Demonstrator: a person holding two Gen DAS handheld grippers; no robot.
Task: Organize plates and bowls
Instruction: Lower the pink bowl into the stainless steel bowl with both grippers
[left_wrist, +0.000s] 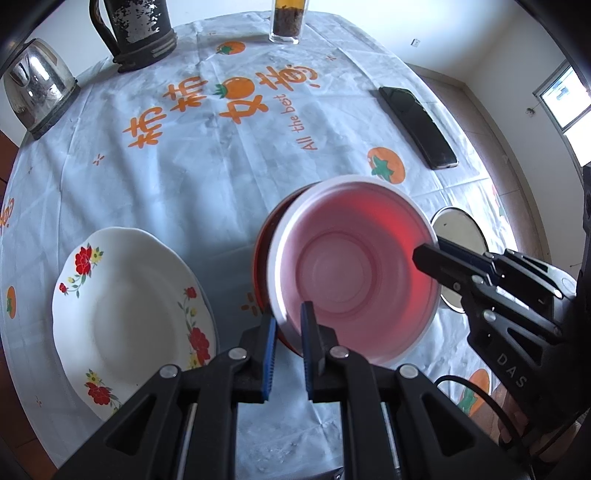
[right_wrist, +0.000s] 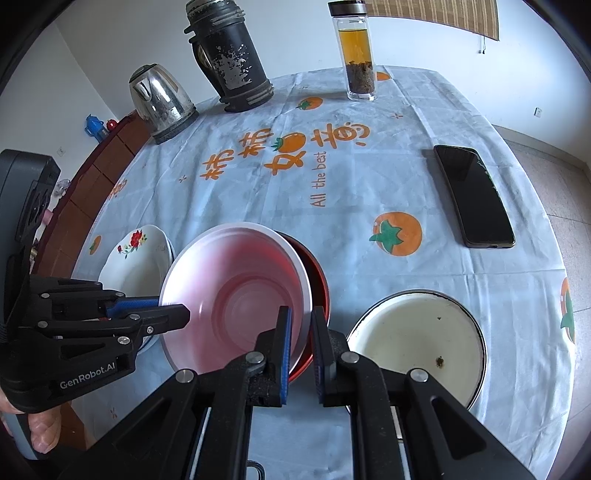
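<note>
Bright daylight, sharp, fisheye-warped edges

red bowl (right_wrist: 320, 280) mostly hidden under pink bowl (right_wrist: 236, 291), thermos (left_wrist: 136, 29) top cropped

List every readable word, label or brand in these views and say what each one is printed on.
"All the best": orange print on the tablecloth.
"GenRobot.AI": body of the left tongs.
"DAS": body of the right tongs.
Large orange Chinese characters on the tablecloth: visible, not transcribed.
Phone, bottle, dishes: no text.

walls (right_wrist: 295, 37): white | floor (right_wrist: 546, 177): pale tile | window (left_wrist: 565, 99): daylight
</note>
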